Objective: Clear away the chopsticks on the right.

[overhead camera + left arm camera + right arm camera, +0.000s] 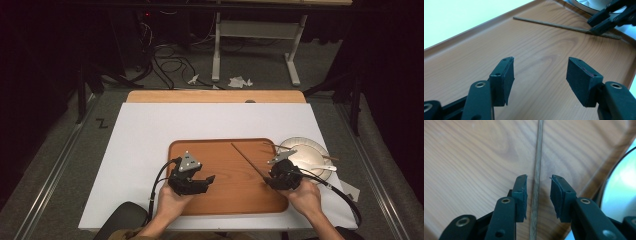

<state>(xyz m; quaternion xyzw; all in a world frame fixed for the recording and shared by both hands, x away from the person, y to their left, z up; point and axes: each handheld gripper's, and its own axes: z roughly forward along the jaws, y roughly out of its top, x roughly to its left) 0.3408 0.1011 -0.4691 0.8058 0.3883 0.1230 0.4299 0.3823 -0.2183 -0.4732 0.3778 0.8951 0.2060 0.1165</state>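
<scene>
Both tools (207, 179) (266, 178) low, jaws apart

Your left gripper (540, 75) open over brown wooden tray (474, 50); thin brown wooden chopstick (554, 24) lies well beyond jaws, right gripper (600, 23) at its far end.

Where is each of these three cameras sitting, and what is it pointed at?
High view: above the person's side, looking down on the tray; both hands and grippers show.
Left gripper view: on the left gripper, facing across the tray; open jaws.
Right gripper view: on the right gripper, looking down; open jaws straddle the chopstick.
All share tray and chopstick.
</scene>
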